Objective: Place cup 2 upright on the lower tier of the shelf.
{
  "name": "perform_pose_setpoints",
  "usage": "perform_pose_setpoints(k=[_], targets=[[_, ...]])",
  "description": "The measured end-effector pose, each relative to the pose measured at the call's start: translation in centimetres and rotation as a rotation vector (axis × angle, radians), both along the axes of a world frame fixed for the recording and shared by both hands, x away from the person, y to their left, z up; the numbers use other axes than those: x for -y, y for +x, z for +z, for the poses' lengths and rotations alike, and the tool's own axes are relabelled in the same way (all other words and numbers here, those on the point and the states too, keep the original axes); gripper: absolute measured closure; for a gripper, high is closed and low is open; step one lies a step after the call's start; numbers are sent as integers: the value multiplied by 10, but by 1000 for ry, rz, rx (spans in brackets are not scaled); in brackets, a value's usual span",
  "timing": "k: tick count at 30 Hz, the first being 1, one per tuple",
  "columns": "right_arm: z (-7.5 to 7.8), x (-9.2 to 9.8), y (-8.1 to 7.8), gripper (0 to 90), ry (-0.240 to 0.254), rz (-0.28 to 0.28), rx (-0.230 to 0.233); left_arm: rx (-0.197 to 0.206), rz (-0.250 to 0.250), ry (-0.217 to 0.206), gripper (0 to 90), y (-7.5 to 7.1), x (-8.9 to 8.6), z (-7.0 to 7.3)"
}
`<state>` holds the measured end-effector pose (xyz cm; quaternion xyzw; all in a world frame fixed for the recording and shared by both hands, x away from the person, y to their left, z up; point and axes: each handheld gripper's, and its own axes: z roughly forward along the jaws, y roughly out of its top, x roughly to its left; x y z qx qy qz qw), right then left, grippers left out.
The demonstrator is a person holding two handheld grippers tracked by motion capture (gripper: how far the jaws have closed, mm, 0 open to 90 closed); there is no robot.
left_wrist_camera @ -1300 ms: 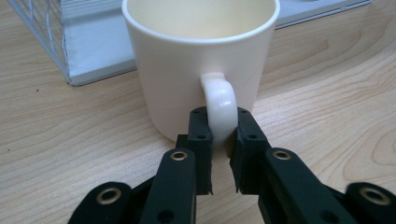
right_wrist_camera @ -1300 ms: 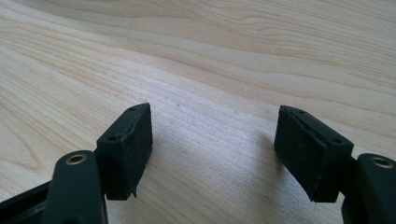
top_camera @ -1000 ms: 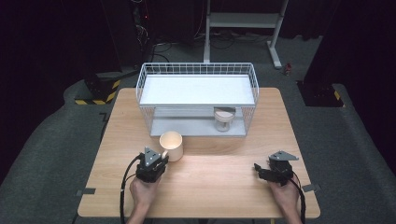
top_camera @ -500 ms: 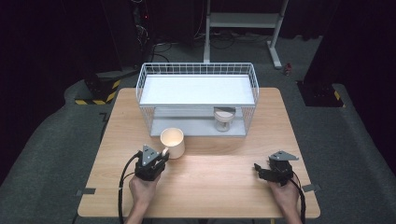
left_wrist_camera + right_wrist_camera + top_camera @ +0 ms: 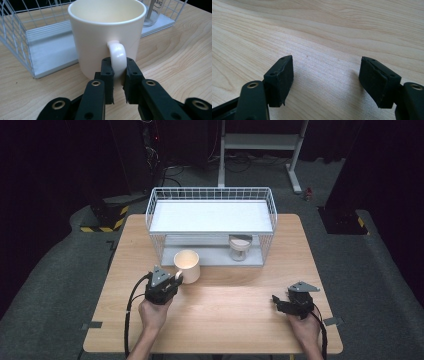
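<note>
Left gripper (image 5: 117,75) pinches the glossy cream mug's (image 5: 105,32) curved handle; right gripper (image 5: 325,80) gapes over grained wood

The wire rack (image 5: 210,215) stands across the far middle of the bench (image 5: 220,320), closing off the way to the back edge; strips of bare wood run past it on either side. Its lower shelf opens toward the person, with a glass (image 5: 240,248) standing in the right part and free room to the left of it. The cream mug (image 5: 187,265) stands just before that opening, blocking its left end, with the left gripper (image 5: 176,278) clamped on the mug's handle. The wide front stretch of bench between the left gripper and the right gripper (image 5: 276,301) lies bare, and the right gripper has bare wood under its parted jaws.
</note>
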<state>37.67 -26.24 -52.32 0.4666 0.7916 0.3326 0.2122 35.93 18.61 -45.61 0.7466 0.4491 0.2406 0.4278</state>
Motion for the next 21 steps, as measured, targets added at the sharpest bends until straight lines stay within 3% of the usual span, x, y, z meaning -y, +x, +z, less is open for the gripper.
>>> perform_pose_setpoints(k=[7, 19, 21], targets=[[0, 0, 0, 281, -1, 1, 1, 28, -17, 1, 803, 11, 6, 5], [0, 0, 0, 281, 0, 0, 0, 50, -12, 31, 803, 32, 11, 11], [0, 0, 0, 281, 0, 0, 0, 64, -9, 51, 803, 35, 14, 11]])
